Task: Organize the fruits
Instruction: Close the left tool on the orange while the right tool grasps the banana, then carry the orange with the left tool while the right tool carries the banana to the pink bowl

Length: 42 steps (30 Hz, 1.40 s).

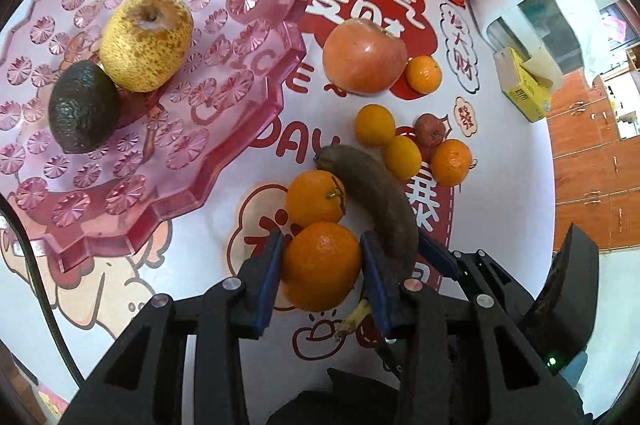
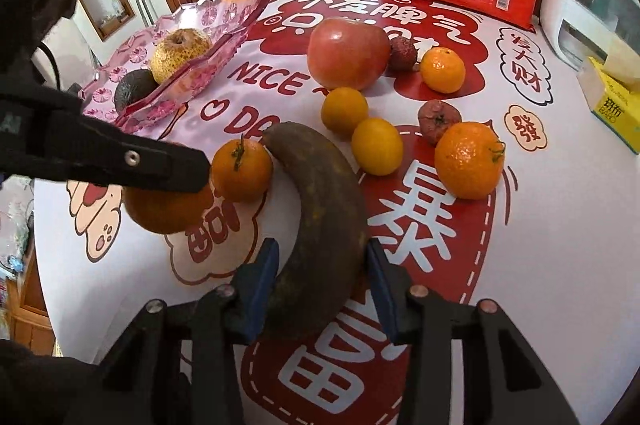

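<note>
blue-padded fingers of the left gripper (image 1: 322,265) are sitting on either side of a tangerine (image 1: 322,265) at the near edge of the table (image 1: 192,265), the pads looking as if they are touching its skin, so it seems to be gripping the fruit, though whether it is lifting it yet i cannot tell. just beside it the right gripper (image 2: 320,277) is standing half open around the thick end of a brown banana (image 2: 320,217); one pad is near the peel on each side, with a gap showing at least on the left, so i am judging it as not yet clamping.

the sorting is looking barely begun. only a pear (image 1: 146,41) and an avocado (image 1: 84,105) are lying in the pink tray (image 1: 240,129), touching each other. everything else is waiting on the cloth: a big apple (image 1: 364,55), the other tangerines and small yellow fruits clustered near the banana, and a wrinkled red fruit (image 2: 438,119).

some things are staying hard to read. the banana's stem end is hiding behind the left gripper's fingers in the left view. a small dark red fruit (image 2: 402,53) behind the apple is showing only from the right. the tray's far rim is running out of the picture.
</note>
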{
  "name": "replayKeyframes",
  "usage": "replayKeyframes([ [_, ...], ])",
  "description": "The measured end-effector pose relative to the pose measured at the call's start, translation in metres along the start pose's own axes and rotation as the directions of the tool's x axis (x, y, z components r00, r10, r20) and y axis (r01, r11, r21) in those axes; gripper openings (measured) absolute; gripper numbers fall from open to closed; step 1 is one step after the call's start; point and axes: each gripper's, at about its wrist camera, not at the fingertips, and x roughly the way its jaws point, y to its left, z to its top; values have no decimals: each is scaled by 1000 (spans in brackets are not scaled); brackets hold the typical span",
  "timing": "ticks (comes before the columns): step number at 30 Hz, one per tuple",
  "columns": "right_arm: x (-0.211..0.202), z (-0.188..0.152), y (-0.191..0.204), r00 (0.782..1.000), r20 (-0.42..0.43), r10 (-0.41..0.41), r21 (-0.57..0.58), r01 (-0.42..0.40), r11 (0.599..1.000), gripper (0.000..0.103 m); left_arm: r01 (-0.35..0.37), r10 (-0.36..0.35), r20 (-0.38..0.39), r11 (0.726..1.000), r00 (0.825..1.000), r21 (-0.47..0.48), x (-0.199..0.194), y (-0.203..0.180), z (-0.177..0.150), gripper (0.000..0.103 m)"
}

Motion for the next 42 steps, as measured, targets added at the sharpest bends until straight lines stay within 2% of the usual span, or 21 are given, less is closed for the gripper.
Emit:
replayKeyframes([
  [8, -19, -5, -7, 999, 9, -39, 81, 38, 996, 37, 13, -14, 62, 1000, 998, 19, -33, 8, -16, 37],
  [22, -66, -13, 6, 988, 97, -121, 113, 110, 987, 35, 8, -14, 170, 999, 985, 35, -88, 37, -38, 37],
  [33, -91, -16, 26, 972, 146, -183, 174, 156, 972, 32, 6, -26, 202, 995, 979, 101, -124, 59, -38, 37],
  [42, -105, -15, 41, 961, 150, -234, 229, 197, 953, 28, 13, -46, 220, 989, 974, 148, -149, 72, -28, 37],
])
